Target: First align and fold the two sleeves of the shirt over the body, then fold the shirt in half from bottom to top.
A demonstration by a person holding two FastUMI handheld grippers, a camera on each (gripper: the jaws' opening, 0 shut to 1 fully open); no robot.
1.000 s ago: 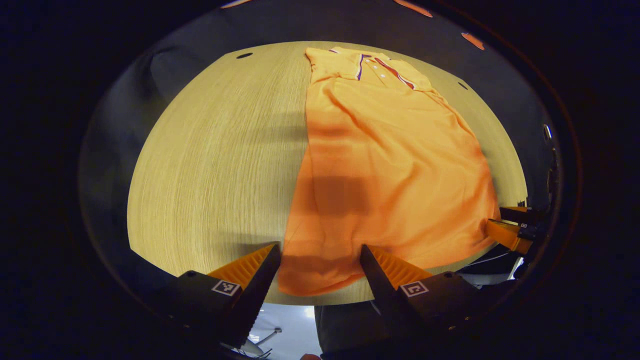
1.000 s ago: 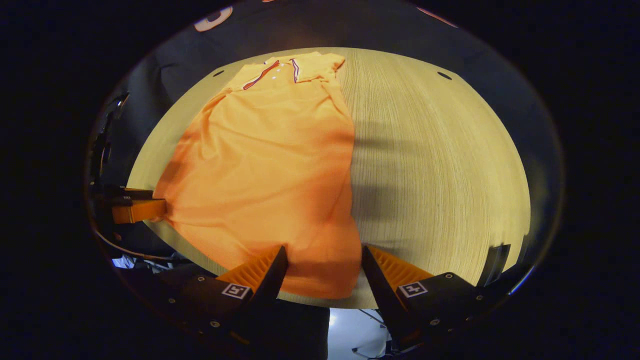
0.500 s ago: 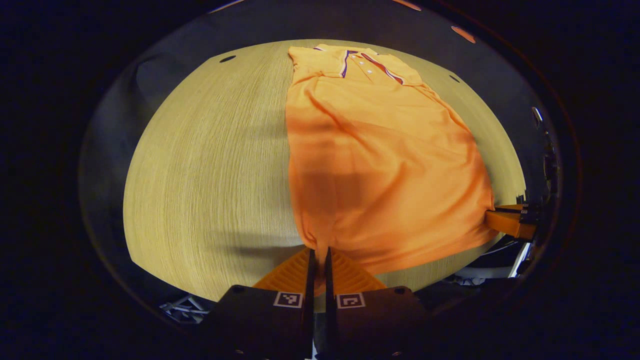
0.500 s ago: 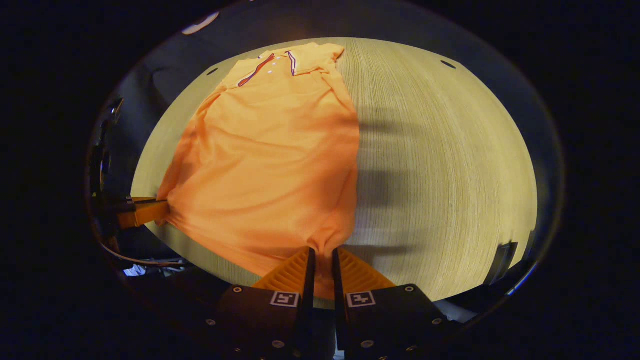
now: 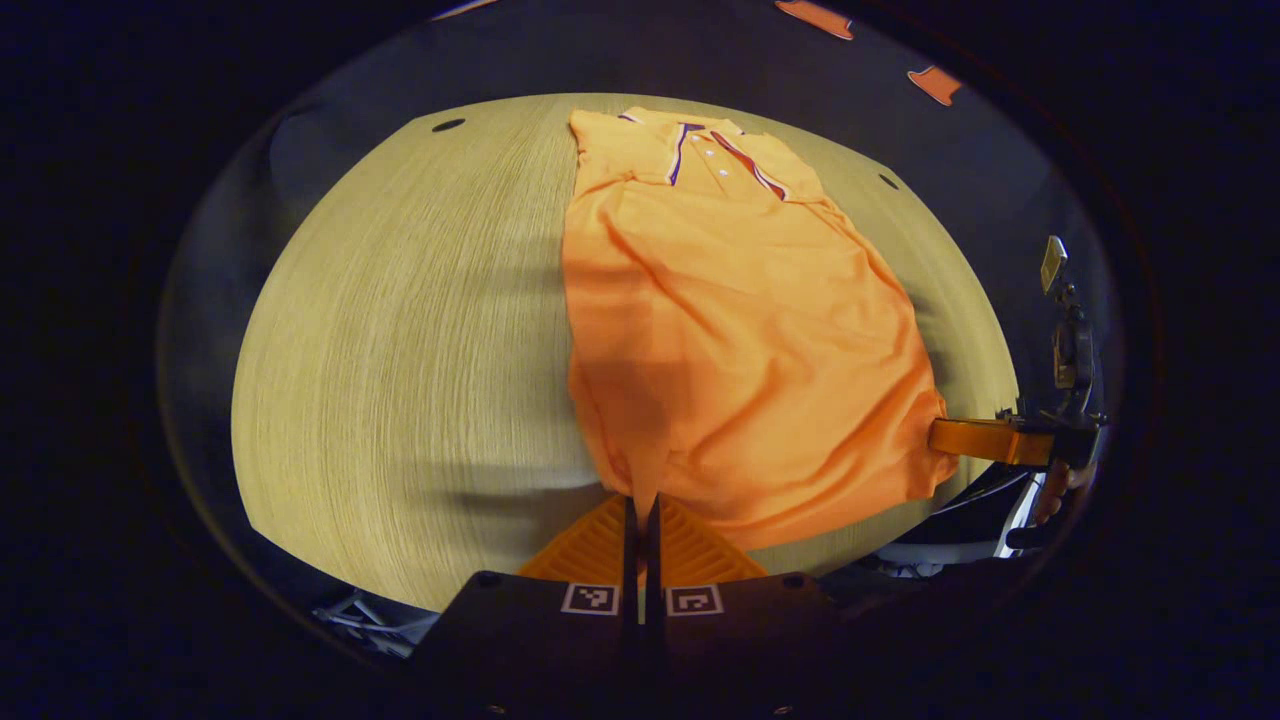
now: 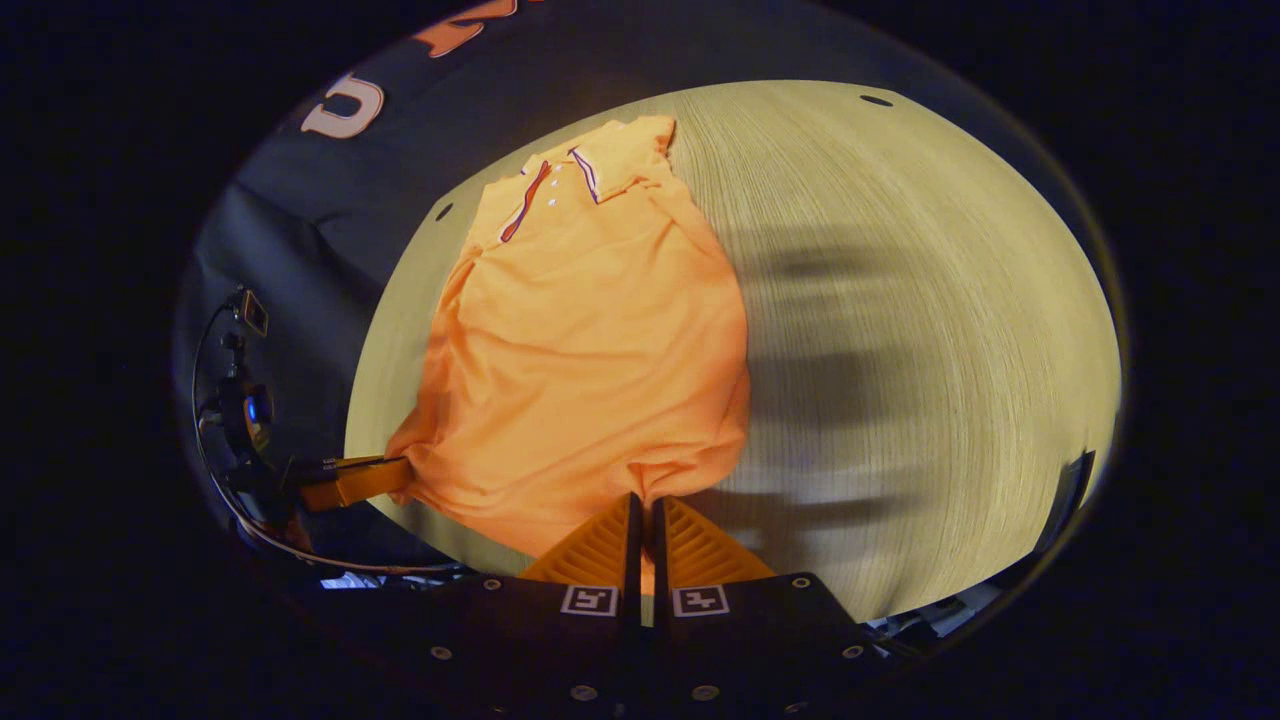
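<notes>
1. Left tongs [image 5: 640, 515] — at 6 o'clock in the left gripper view — are clenched on the near hem corner of the shirt [image 5: 740, 330]. One second ago they were wide apart around this corner; now the cloth is pinched between them and rises in a small peak.
2. Right tongs [image 6: 645, 515], at 6 o'clock in the right gripper view, are also clenched on the other hem corner. They too were apart one second ago. In the left gripper view the same tongs stand at 3 o'clock, at the hem.
3. The hem has drawn back from the near desk edge and is gathered towards both tongs. I judge that the sleeves are already folded in, since the body lies as a narrow strip, and that the bottom-to-top fold is now starting.
4. The shirt lies on the desk [image 5: 400, 330], running from 6 o'clock up to the collar [image 5: 700, 150] near 12 o'clock.
5. Beyond the collar only a narrow band of desk remains before the far edge, so the hem should land on the collar, not past it. To the sides the desk is bare and wide.
</notes>
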